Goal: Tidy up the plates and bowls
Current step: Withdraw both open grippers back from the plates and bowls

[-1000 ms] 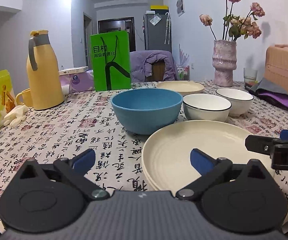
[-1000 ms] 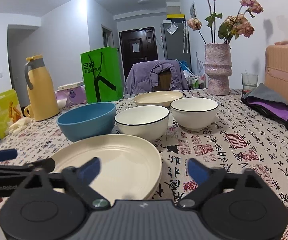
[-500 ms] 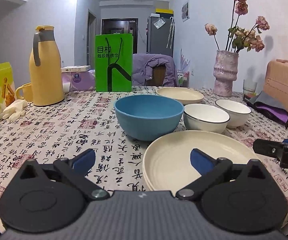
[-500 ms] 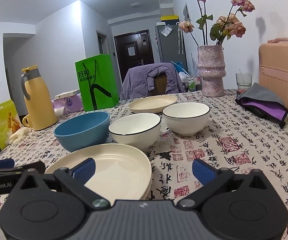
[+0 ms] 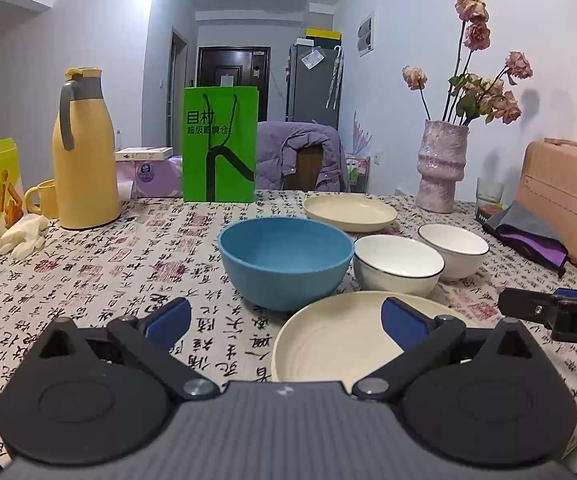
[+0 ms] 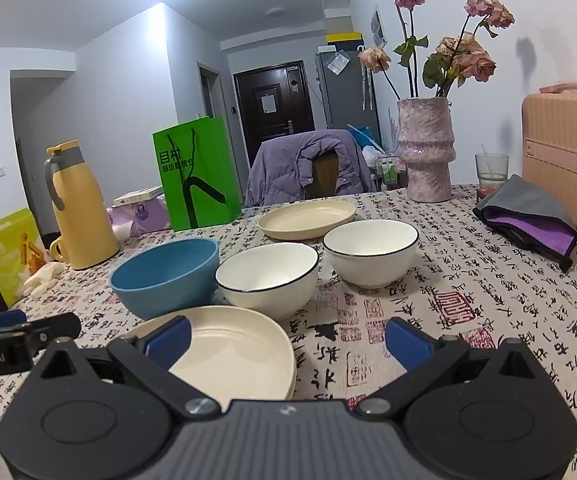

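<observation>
A cream plate [image 5: 336, 340] [image 6: 228, 344] lies nearest on the patterned tablecloth. Behind it stand a blue bowl [image 5: 284, 260] [image 6: 164, 276] and two white bowls with dark rims, one nearer [image 5: 398, 264] [image 6: 266, 276] and one farther right [image 5: 454, 250] [image 6: 370, 250]. A second cream plate [image 5: 350, 212] [image 6: 308, 220] lies farther back. My left gripper [image 5: 284, 318] hangs open in front of the near plate's left rim. My right gripper [image 6: 286, 338] is open over that plate's right edge. Neither holds anything.
At the left stand a yellow jug [image 5: 84, 152], a yellow mug [image 5: 44, 198] and white gloves [image 5: 22, 232]. A green bag [image 5: 220, 144] stands behind. A pink vase [image 6: 426, 152], a glass [image 6: 490, 168], folded cloth [image 6: 528, 216] and a pink case [image 6: 568, 160] occupy the right.
Both cameras have pulled back and tilted up slightly, so the near plate sits lower and smaller in view. The dishes have not moved and both grippers stay open.
</observation>
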Tool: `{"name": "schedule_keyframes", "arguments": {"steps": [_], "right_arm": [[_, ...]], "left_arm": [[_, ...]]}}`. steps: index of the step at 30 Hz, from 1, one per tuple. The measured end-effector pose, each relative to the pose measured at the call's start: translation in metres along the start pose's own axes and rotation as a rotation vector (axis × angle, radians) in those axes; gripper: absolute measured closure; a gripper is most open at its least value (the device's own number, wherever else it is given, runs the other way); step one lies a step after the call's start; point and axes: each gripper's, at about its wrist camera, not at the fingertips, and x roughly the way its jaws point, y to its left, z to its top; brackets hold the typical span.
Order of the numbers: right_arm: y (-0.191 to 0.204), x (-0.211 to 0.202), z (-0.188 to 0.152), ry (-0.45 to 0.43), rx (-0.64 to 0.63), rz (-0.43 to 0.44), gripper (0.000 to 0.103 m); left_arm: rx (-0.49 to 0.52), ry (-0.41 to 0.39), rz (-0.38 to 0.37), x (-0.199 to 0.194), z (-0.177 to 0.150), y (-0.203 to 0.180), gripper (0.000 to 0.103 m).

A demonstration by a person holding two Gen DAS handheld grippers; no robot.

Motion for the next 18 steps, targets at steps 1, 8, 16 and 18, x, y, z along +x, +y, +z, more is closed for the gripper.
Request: {"name": "schedule_keyframes", "arguments": {"steps": [1, 8, 16, 18], "right_arm": [[-0.001, 0.000, 0.002, 0.002, 0.007, 0.003, 0.000], [-0.009, 0.002, 0.018, -0.001, 0.034, 0.015, 0.000], [-0.015, 0.009, 0.041, -0.007, 0.036, 0.030, 0.000], [-0.017, 0.011, 0.047, -0.006, 0.039, 0.030, 0.000]], "left_arm": [[-0.001, -0.003, -0.003, 0.000, 0.002, 0.000, 0.000], [-0.011, -0.005, -0.023, 0.004, 0.013, -0.006, 0.000], [-0.043, -0.005, -0.041, 0.012, 0.030, -0.011, 0.000], [-0.049, -0.008, -0.043, 0.014, 0.034, -0.013, 0.000]]}}
